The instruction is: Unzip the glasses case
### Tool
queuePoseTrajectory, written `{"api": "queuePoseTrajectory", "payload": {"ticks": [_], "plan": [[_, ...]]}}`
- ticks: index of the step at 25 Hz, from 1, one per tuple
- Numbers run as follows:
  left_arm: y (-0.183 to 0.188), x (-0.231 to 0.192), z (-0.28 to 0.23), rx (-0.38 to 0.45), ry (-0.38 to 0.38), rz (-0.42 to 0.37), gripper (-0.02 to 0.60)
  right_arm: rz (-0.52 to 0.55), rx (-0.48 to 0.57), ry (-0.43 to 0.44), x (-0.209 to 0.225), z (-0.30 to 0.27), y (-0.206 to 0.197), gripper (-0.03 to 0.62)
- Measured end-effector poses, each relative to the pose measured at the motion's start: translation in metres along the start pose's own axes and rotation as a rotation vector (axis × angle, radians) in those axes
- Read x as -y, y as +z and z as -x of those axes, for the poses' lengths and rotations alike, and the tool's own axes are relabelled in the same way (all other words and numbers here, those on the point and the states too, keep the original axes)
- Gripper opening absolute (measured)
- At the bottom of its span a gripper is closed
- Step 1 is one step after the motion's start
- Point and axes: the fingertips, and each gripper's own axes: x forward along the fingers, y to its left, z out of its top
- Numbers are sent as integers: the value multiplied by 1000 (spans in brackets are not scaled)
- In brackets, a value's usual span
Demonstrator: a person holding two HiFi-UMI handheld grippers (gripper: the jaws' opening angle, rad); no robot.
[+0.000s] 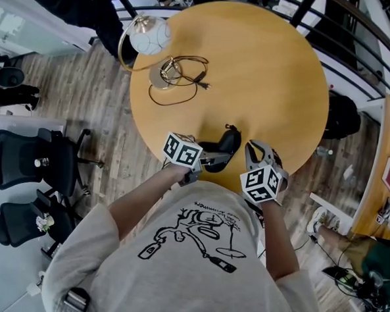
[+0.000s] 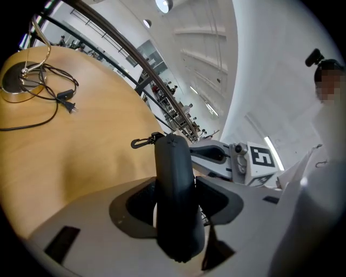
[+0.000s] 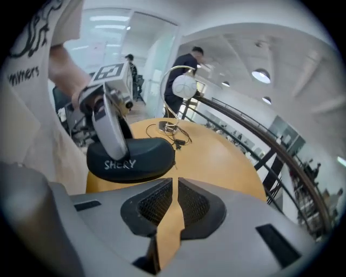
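Lying beyond the glasses case are a lamp and cord.

We wear a light grey short-sleeved T-shirt printed with a black line drawing. Our left gripper and right gripper are pale grey with dark meshed pads, each topped by a white cube bearing black square markers.
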Motion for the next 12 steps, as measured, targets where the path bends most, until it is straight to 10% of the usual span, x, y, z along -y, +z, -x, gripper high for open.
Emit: {"api": "queuePoseTrajectory", "payload": {"ticks": [12], "plan": [[8, -103, -86, 45, 125, 114, 227, -360, 149, 7, -20, 29, 13, 26]]}}
